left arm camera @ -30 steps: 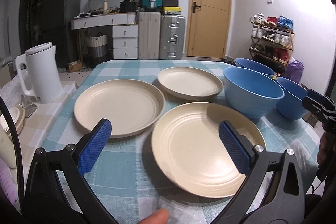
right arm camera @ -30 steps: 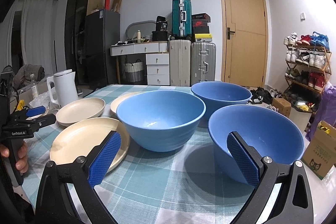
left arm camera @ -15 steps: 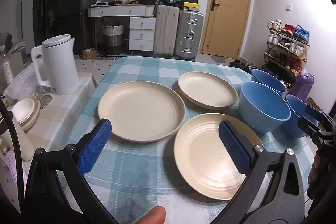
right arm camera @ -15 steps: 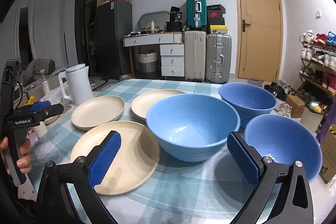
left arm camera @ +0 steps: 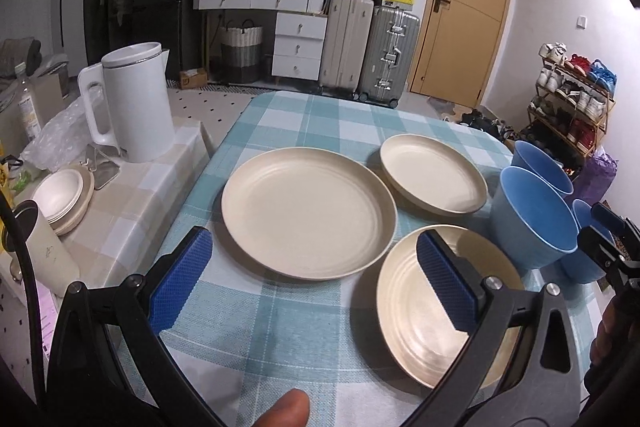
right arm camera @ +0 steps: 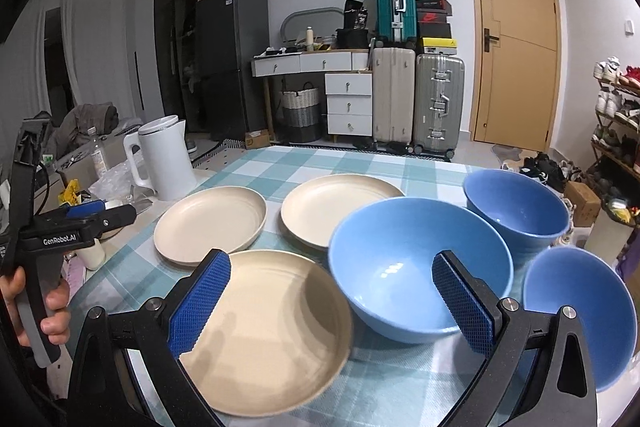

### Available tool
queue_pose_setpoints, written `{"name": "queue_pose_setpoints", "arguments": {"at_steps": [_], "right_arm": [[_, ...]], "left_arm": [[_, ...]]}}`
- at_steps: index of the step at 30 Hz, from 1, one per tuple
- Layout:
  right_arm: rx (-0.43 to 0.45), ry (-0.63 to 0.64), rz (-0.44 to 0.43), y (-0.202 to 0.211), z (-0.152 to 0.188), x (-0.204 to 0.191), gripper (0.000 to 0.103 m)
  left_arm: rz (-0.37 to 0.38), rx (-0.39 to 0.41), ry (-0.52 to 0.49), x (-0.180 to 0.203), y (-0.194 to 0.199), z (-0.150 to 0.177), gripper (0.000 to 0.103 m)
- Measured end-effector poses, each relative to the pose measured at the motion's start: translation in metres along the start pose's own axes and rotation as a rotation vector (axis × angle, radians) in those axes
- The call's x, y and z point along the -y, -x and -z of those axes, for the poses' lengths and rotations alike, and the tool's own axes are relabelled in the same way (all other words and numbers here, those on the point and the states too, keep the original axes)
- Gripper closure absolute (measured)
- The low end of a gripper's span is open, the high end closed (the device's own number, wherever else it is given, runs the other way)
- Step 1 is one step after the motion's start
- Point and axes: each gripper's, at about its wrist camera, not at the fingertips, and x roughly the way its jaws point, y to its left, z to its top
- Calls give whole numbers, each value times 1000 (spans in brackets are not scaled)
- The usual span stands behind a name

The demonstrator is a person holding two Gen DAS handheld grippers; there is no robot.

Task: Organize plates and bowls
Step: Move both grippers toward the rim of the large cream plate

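Cream plates, three of them, lie apart on the checked worktop (left arm camera: 280, 323): the big plate (left arm camera: 308, 213) at the left, the far plate (left arm camera: 432, 175) behind, the near plate (right arm camera: 272, 327) at the front. Just right of them stand the large blue bowl (right arm camera: 416, 263), the far bowl (right arm camera: 516, 211) and the small bowl (right arm camera: 580, 311). The left gripper (left arm camera: 316, 279) and right gripper (right arm camera: 332, 303) both hover wide open, empty. A white kettle (left arm camera: 134, 107) stands off left.
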Motion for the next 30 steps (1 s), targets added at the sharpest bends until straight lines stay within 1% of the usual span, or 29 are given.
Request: {"name": "queue_pose_setpoints", "arguments": {"at_steps": [3,7,10,13,15,18,25,30], "right_arm": [[-13,8,-7,-9,-8,-6,0],[-34,15,-24,-23,-17,-15,0],[-46,28,-27,-32,-23,-24,0],[-63,40,-36,-41,-29,-33,0],[-69,50,-45,-46,-34,-38,0],[-79,67,-53,-55,-40,-46,0],[-111,97,-66,-80,-47,-64,0],[-140,105,-68,-100,-50,-75,0]], "left_arm": [[-15,-24,4,-4,-9,-6,1],[-35,-29,3,-8,-21,-13,1],[-38,-50,6,-12,-30,-16,1],[-38,-51,10,-18,-38,-22,1],[-43,-60,26,-24,-45,-27,1],[-29,-73,61,-35,-54,-29,1],[-51,-103,84,-53,-70,-26,1],[-60,-131,72,-59,-83,-19,1]]}}
